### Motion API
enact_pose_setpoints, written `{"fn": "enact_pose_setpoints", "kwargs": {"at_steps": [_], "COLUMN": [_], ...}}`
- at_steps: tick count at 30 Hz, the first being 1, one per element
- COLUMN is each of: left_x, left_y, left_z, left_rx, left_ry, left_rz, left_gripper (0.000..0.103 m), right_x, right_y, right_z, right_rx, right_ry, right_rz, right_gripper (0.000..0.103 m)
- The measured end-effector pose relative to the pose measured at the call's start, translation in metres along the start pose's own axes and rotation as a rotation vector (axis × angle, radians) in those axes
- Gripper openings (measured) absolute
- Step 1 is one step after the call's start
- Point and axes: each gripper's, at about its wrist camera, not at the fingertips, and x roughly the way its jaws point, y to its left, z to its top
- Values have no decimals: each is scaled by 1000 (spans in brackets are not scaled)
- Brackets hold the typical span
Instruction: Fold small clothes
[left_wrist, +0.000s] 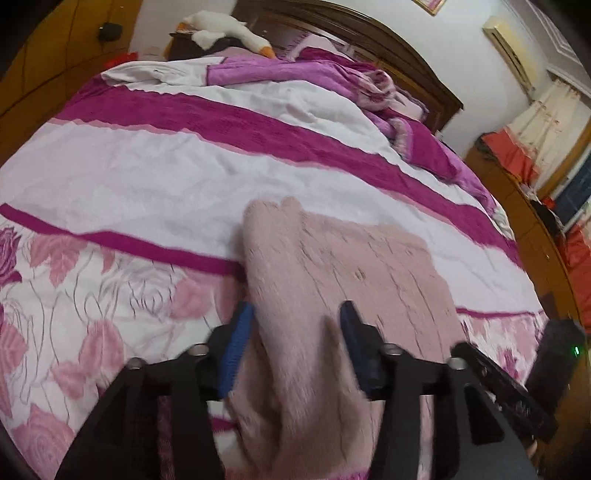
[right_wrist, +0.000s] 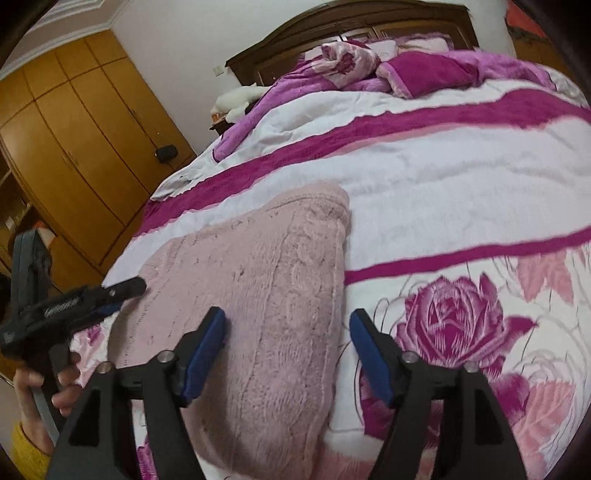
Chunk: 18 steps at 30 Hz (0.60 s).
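A: Where's the garment?

B: One pink knitted sweater (right_wrist: 258, 295) lies folded on the floral bedspread (right_wrist: 461, 177), near the bed's near edge. Bare spread runs beyond it to the headboard (left_wrist: 369, 40).

A: And the tools?

B: Two. The left gripper (left_wrist: 291, 332) stands spread over the sweater's left side, pads clear of it. The right gripper (right_wrist: 288, 343) stands wide, straddling its right fold, pinching nothing.

A: Any writing?

B: White lettering on the left gripper's body, too blurred to read.
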Motion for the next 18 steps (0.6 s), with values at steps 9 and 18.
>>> {"fn": "enact_pose_setpoints", "kwargs": {"at_steps": [9,18], "left_x": [10,17], "left_y": [13,31], "left_z": [-25,-35], "left_rx": [-70,-195], "left_ry": [25,74], "left_rz": [-11,-166], "left_gripper": [48,50], "right_x": [10,24], "right_y": [-7,-12], "right_z": [-12,-18], "right_rx": [74,76], "right_ry": [105,131], "right_rz": [90,130], "right_gripper": [81,84]}}
